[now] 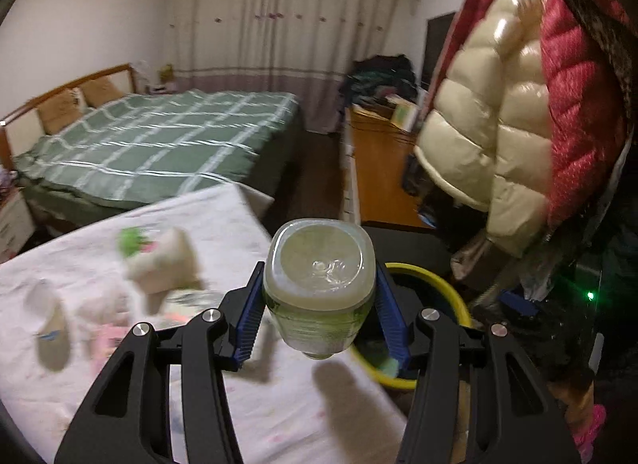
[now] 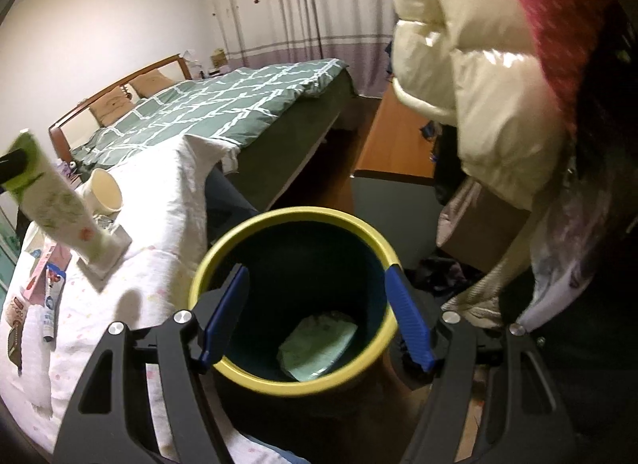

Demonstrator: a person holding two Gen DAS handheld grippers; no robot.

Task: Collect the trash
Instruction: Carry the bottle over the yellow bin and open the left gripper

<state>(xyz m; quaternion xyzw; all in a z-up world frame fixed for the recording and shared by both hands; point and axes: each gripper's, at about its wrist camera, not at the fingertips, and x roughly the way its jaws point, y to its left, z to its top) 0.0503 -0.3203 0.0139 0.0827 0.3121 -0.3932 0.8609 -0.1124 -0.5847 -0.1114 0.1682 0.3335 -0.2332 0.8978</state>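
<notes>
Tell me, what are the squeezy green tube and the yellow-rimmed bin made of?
The pale green squeeze tube, clamped in the left gripper, looks like soft, glossy plastic: its flat cap is translucent and shiny. The round yellow-rimmed bin seems hard, smooth plastic with a dark inside, though painted metal is possible.

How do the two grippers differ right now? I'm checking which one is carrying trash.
The left gripper is shut on a cream tube with a green end, while the right gripper is open and holds nothing. The left gripper hangs above the white-covered table beside the yellow-rimmed bin; the right gripper hangs directly over the bin's mouth. Both have black frames and blue fingers.
</notes>
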